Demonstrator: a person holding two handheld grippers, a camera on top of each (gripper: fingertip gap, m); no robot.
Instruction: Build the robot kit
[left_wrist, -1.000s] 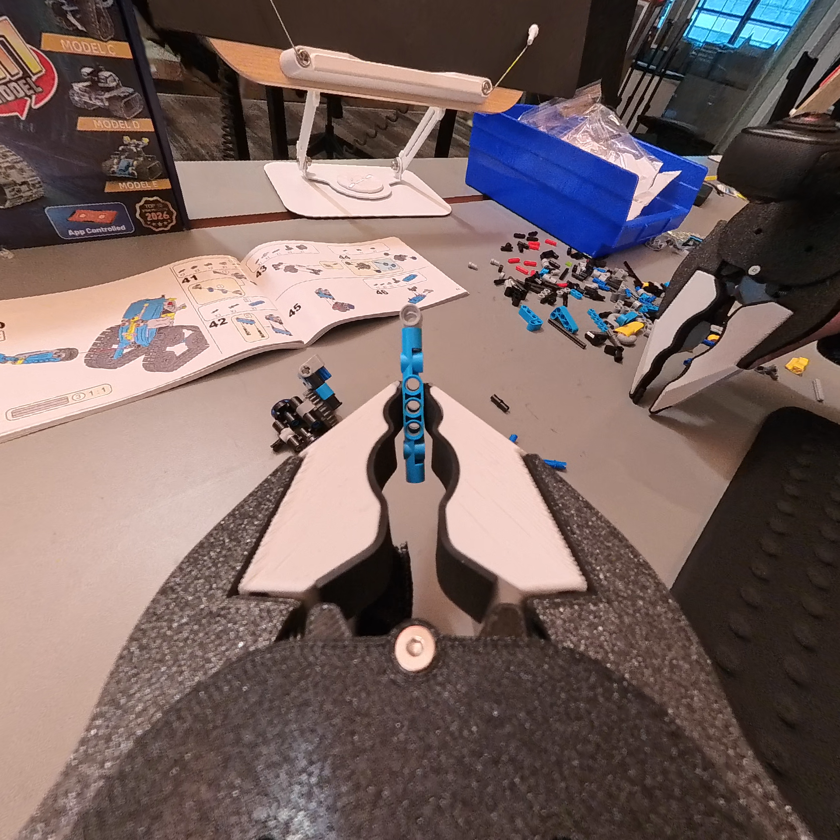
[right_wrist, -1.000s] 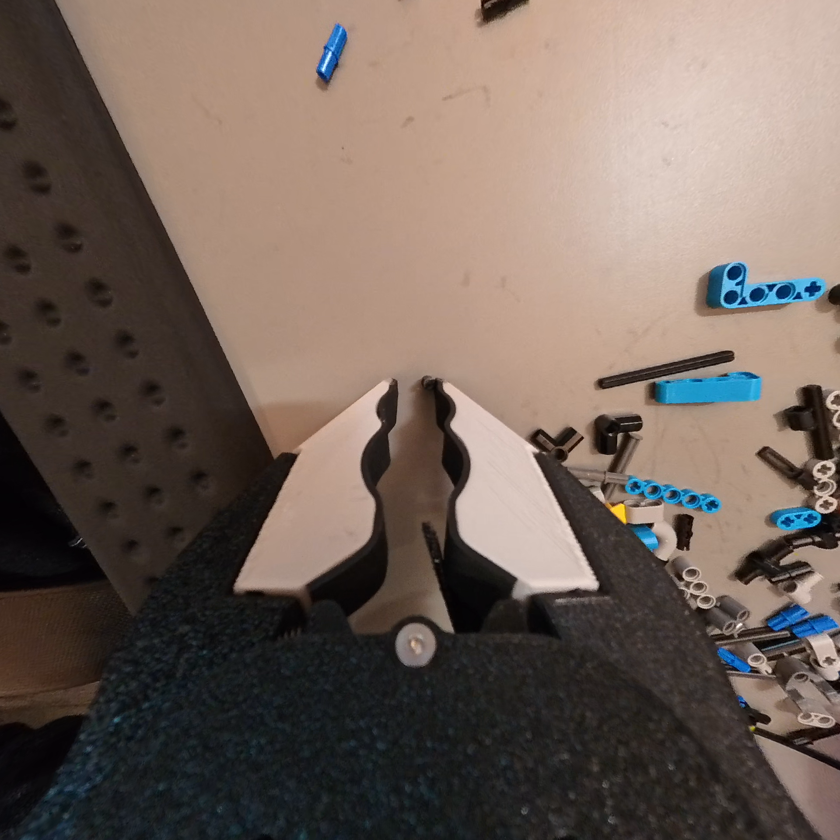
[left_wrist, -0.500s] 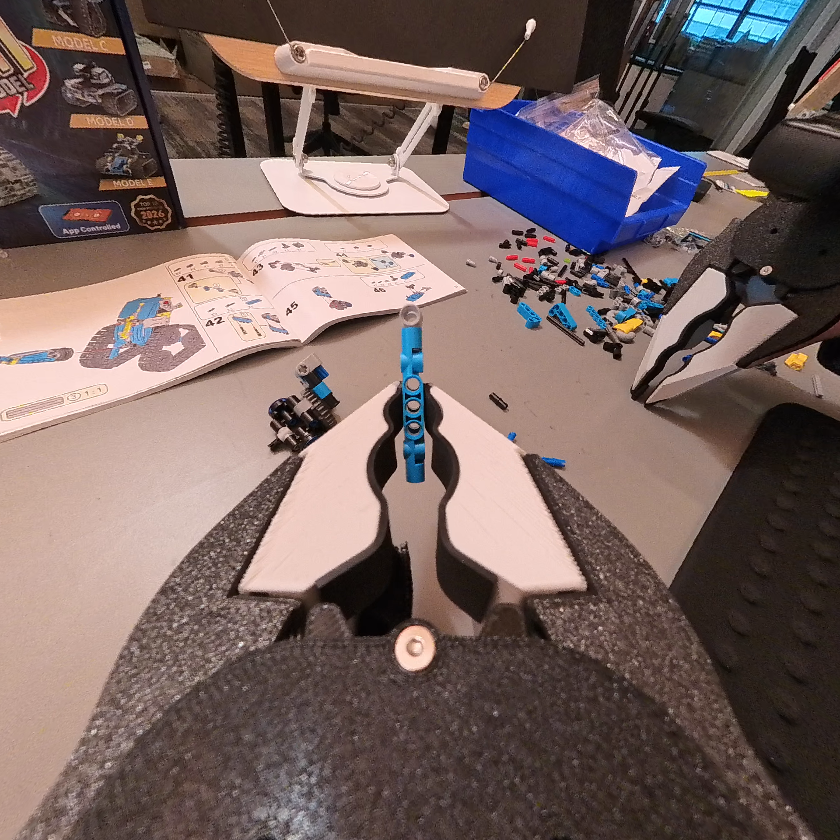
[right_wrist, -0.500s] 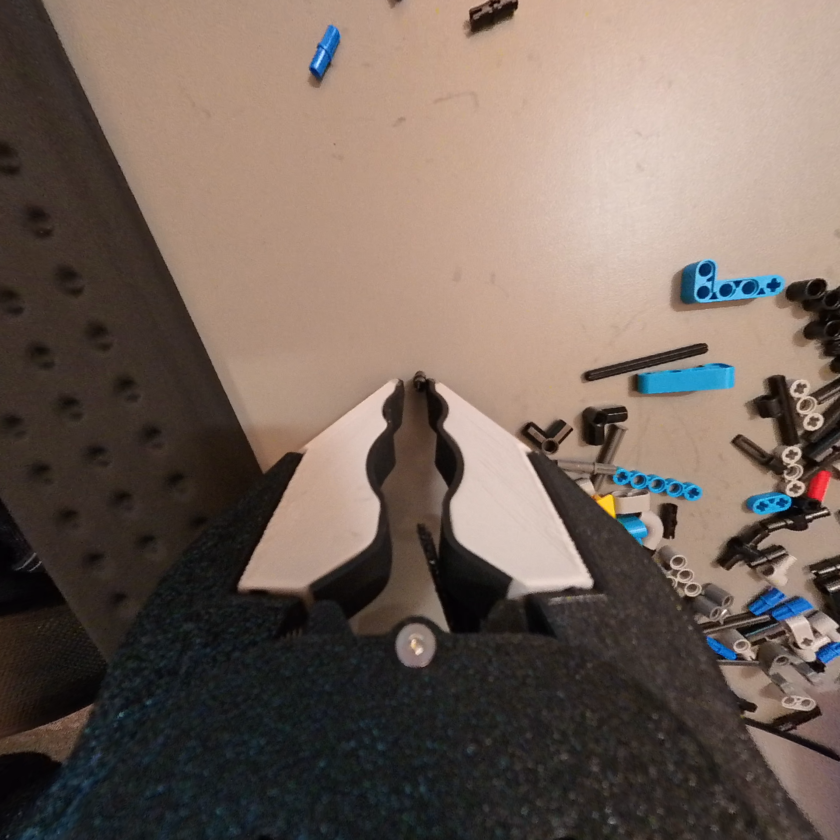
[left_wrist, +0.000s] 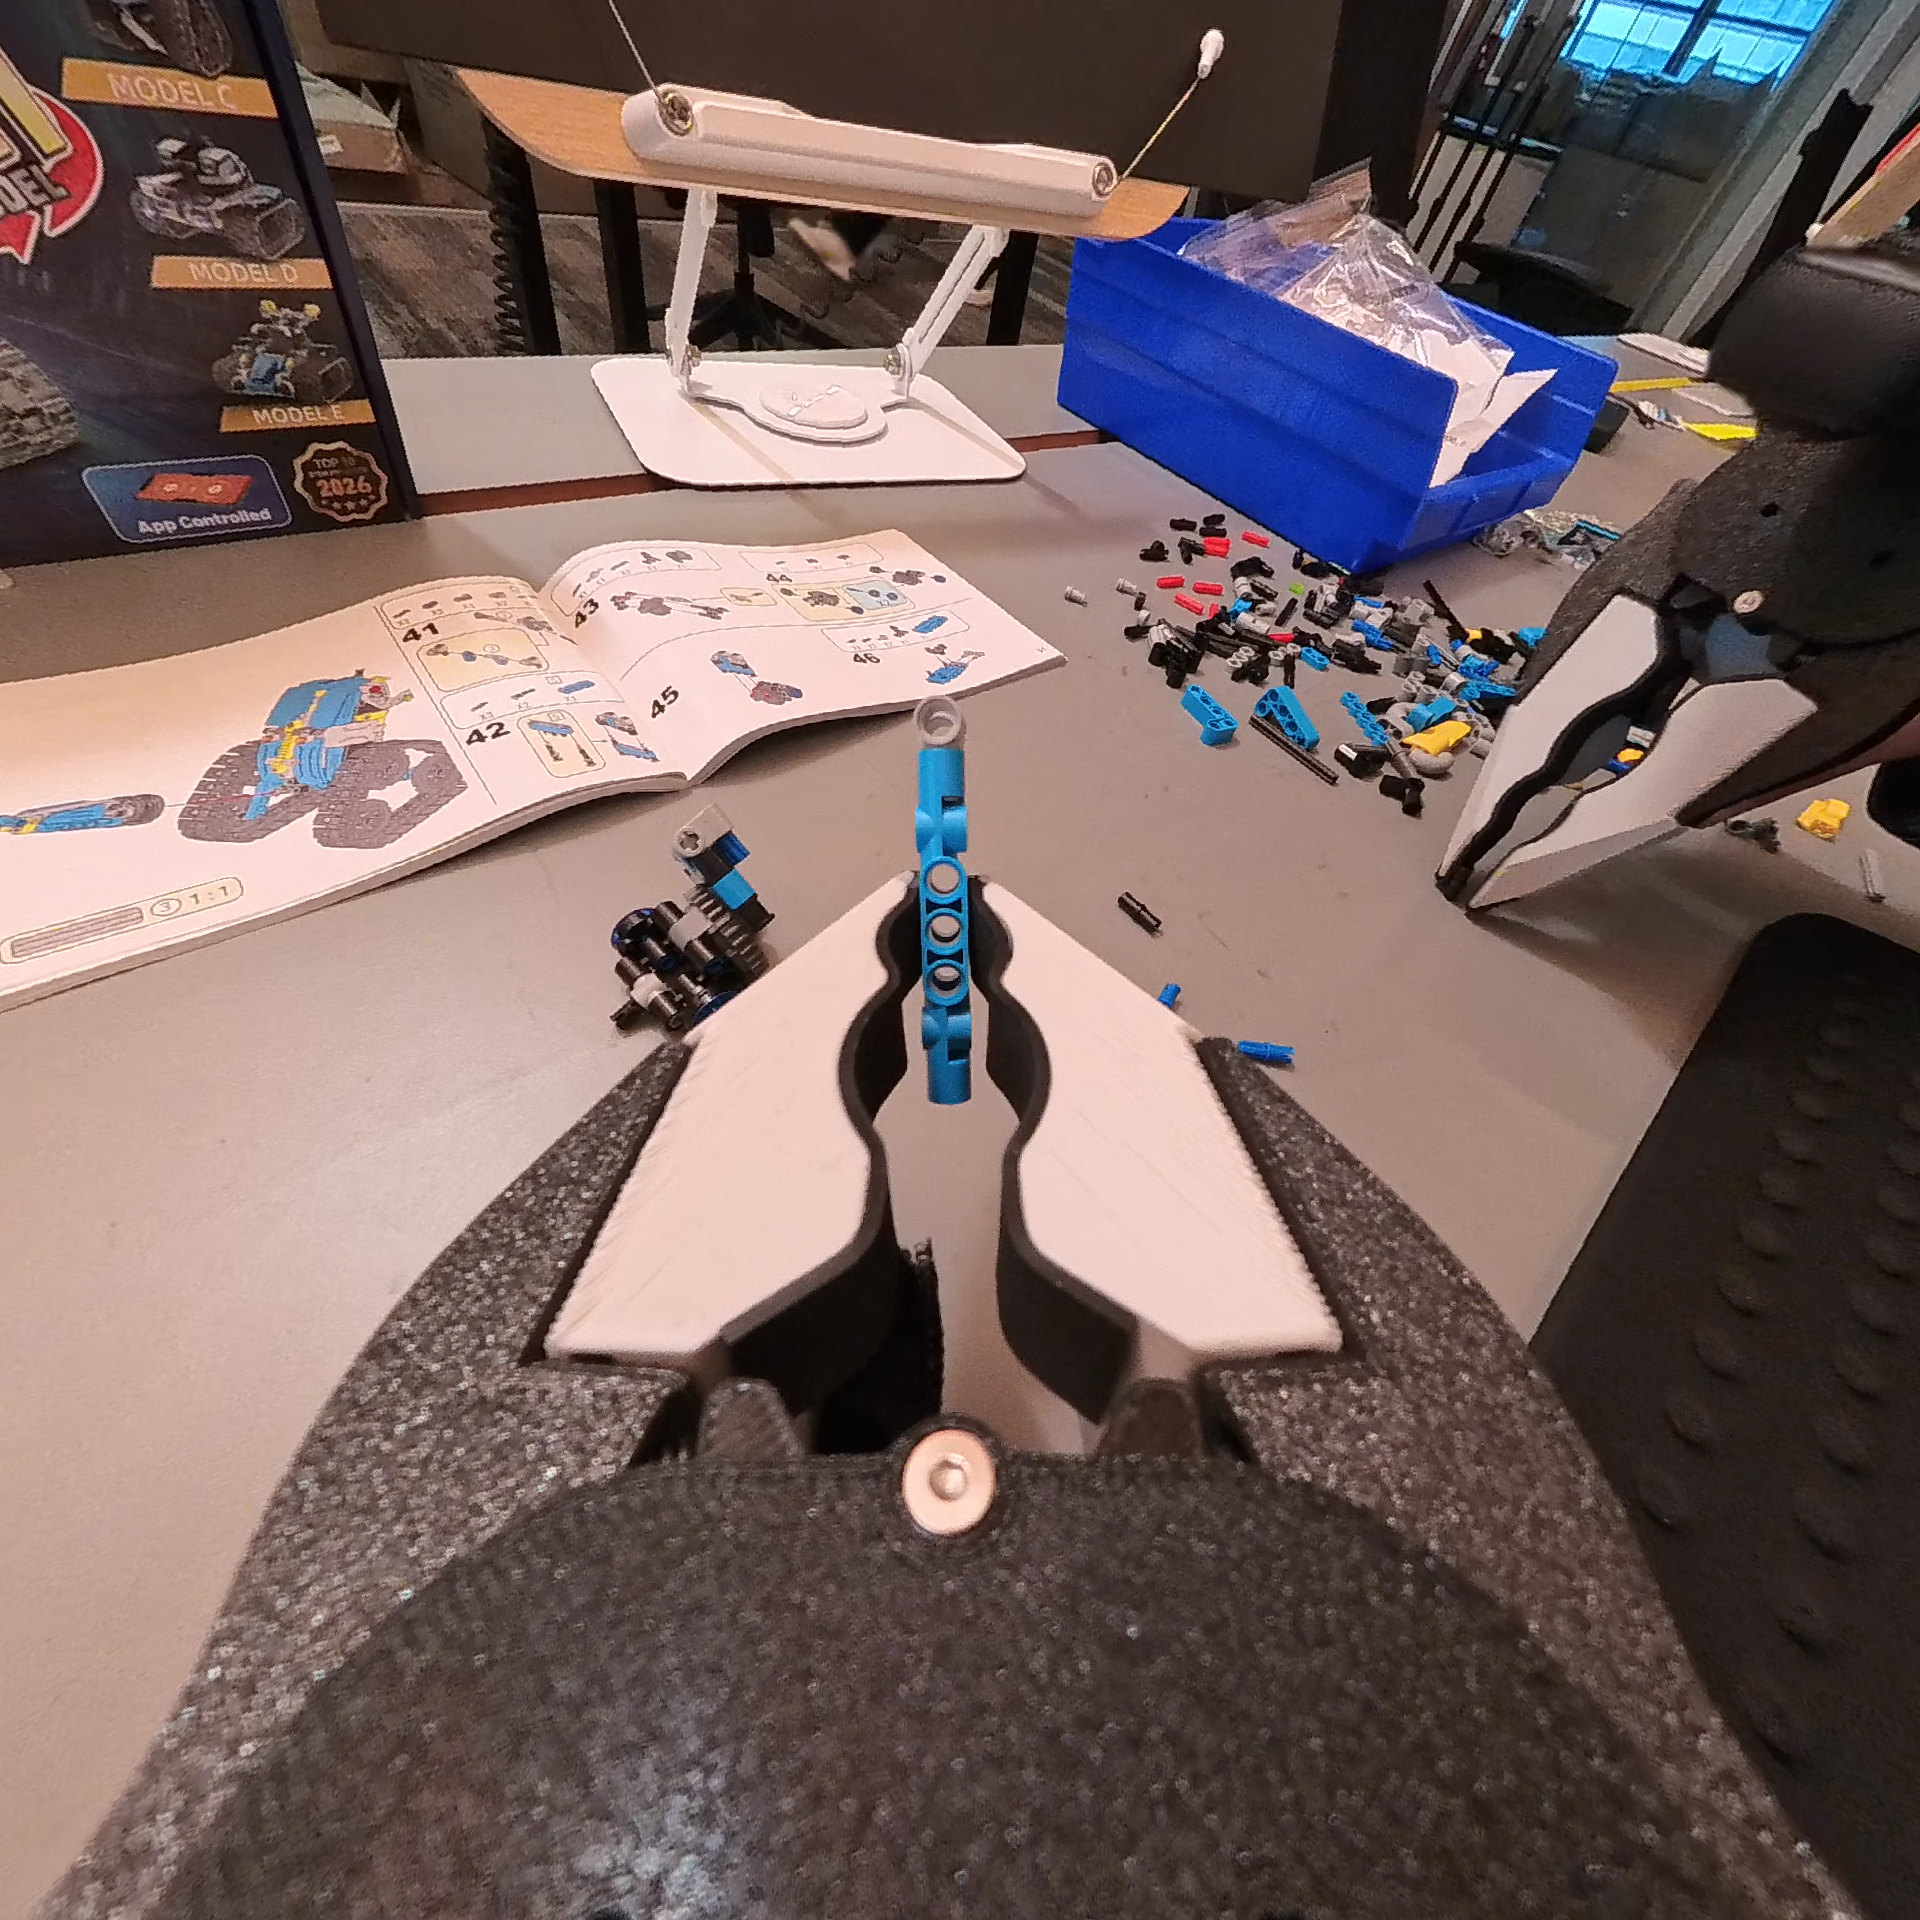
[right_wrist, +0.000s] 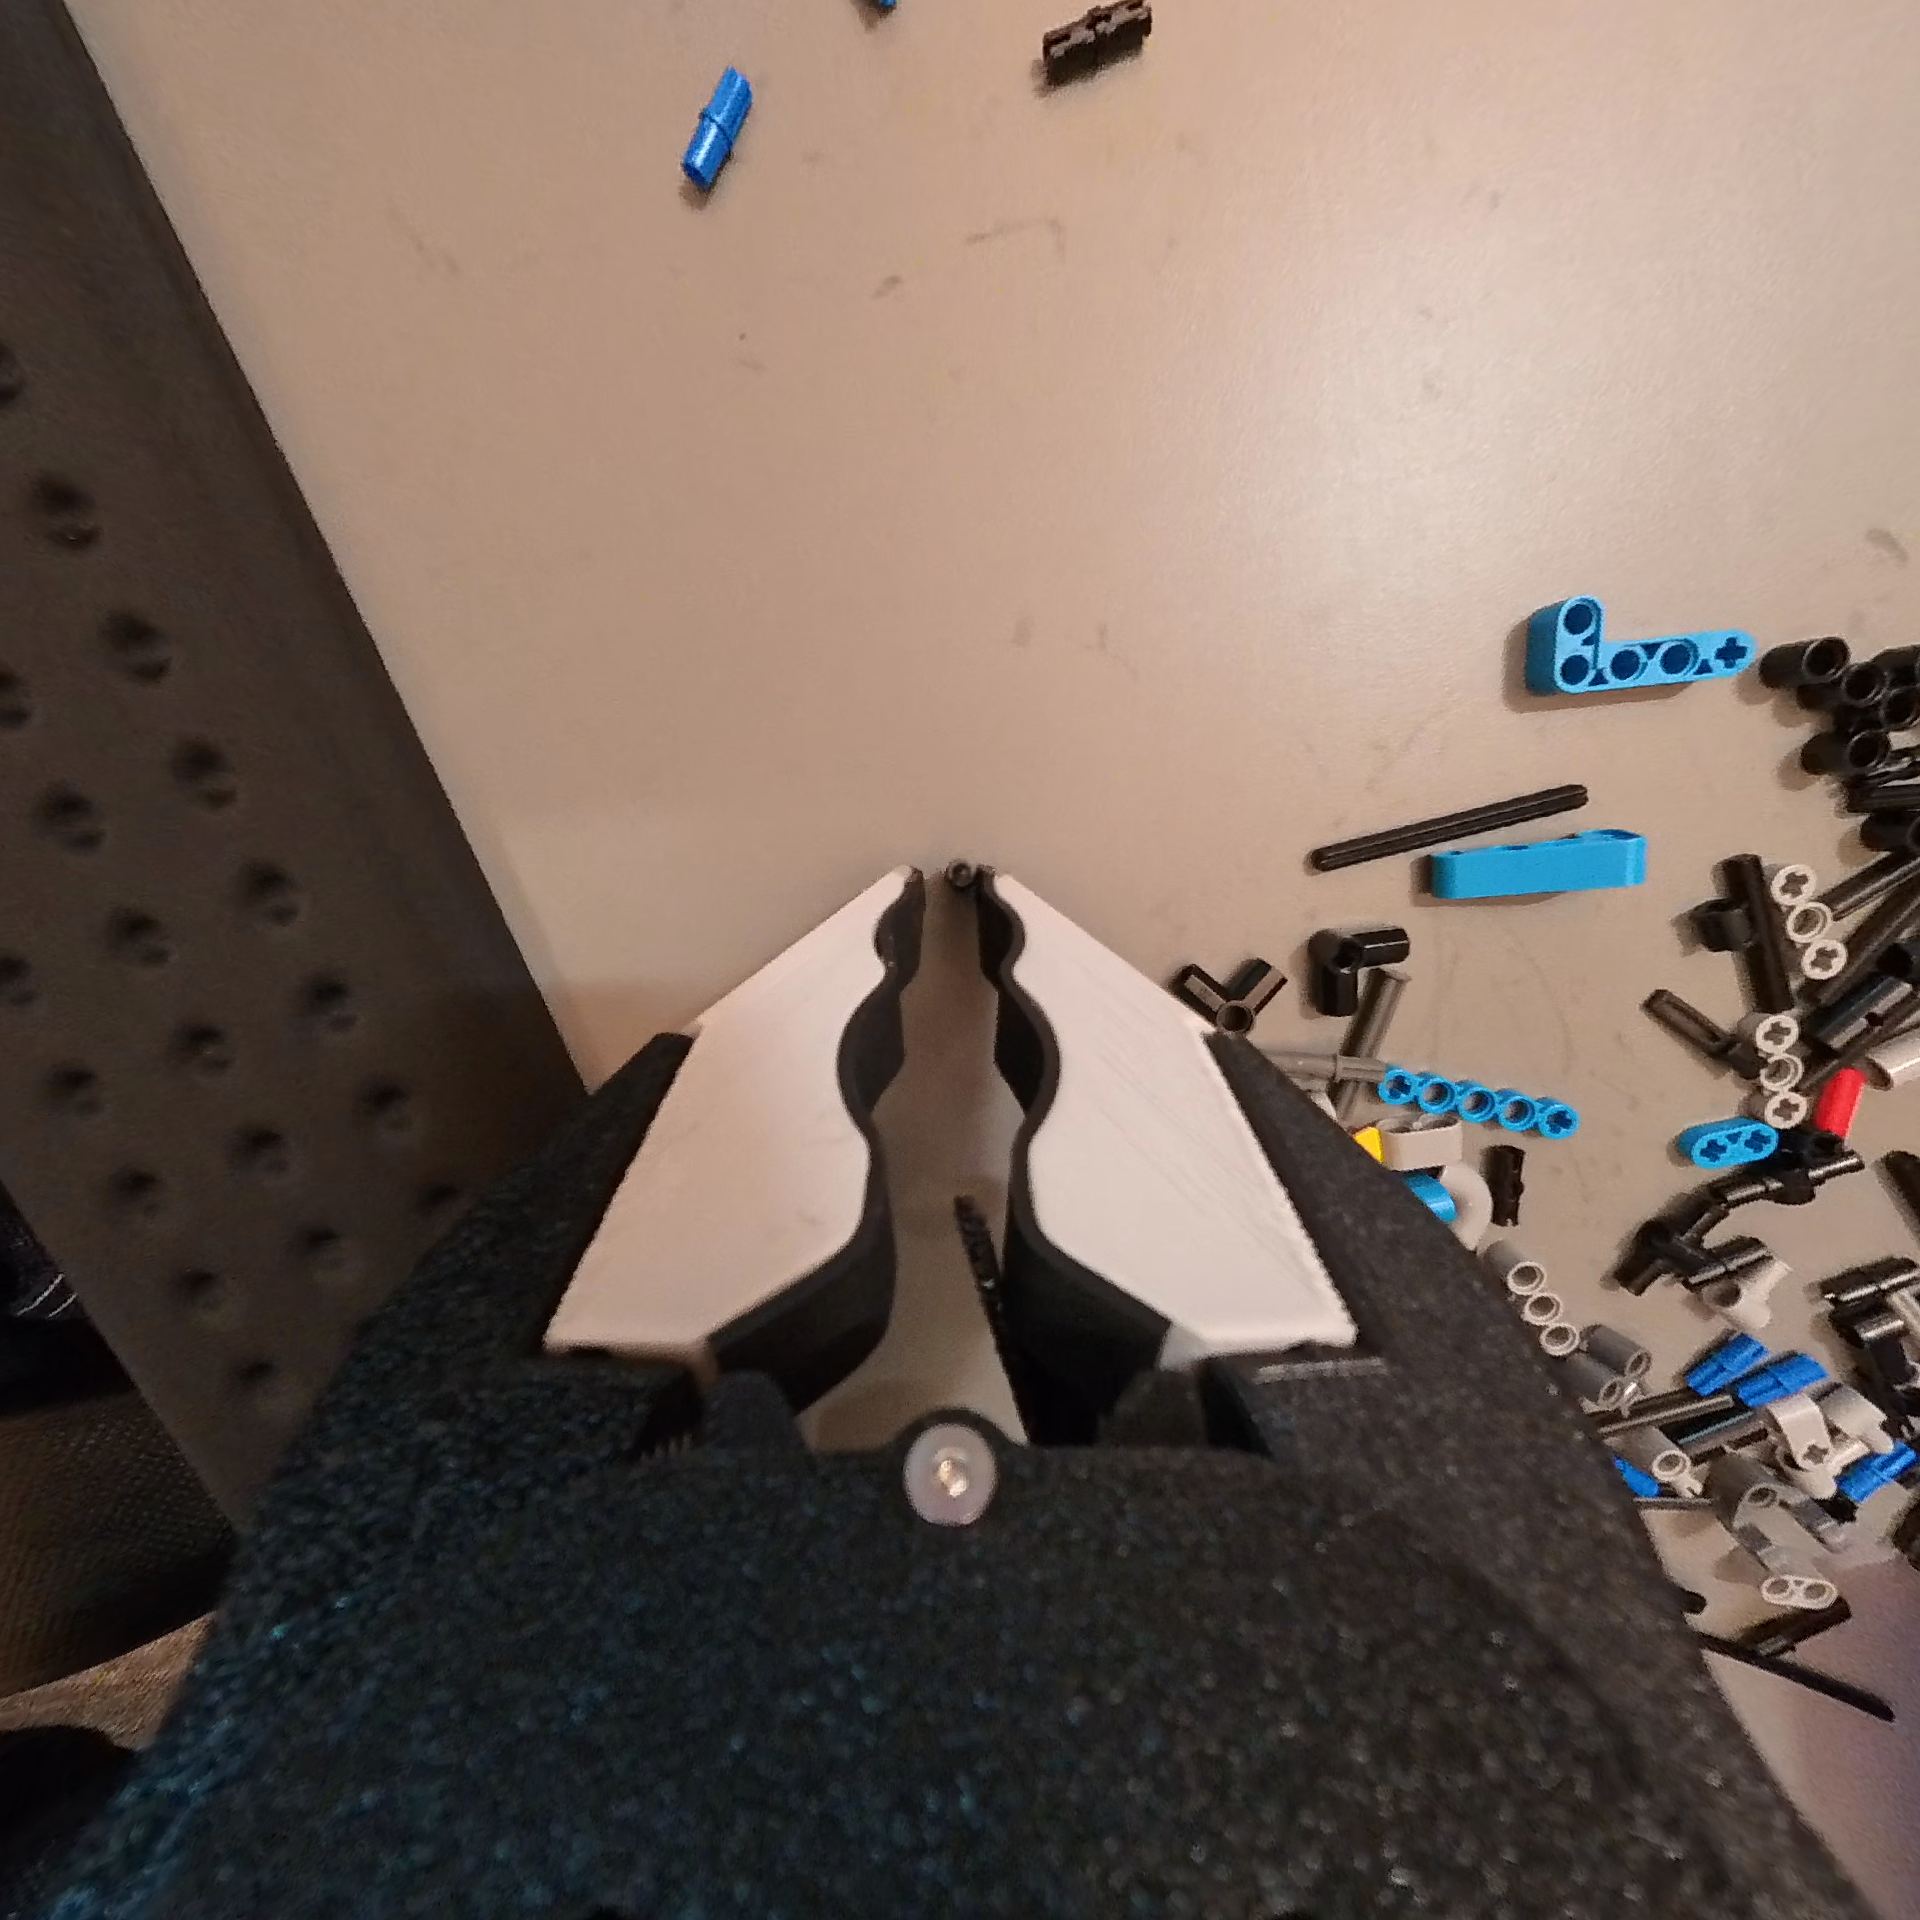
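On the grey table (left_wrist: 312, 1195), left tongs (left_wrist: 943, 883) clamp an upright blue beam (left_wrist: 943, 935); right tongs (right_wrist: 951, 878) pinch a black pin (right_wrist: 962, 875).

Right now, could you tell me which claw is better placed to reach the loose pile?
Right. The right claw, a black pin at its tips, hangs beside the pile; the left claw sits farther off, shut on a beam.

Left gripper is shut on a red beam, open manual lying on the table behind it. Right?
Not quite: the beam clamped in the left gripper is blue, not red, with a grey piece on its far end. The left wrist view shows it. The open manual does lie behind on the table.
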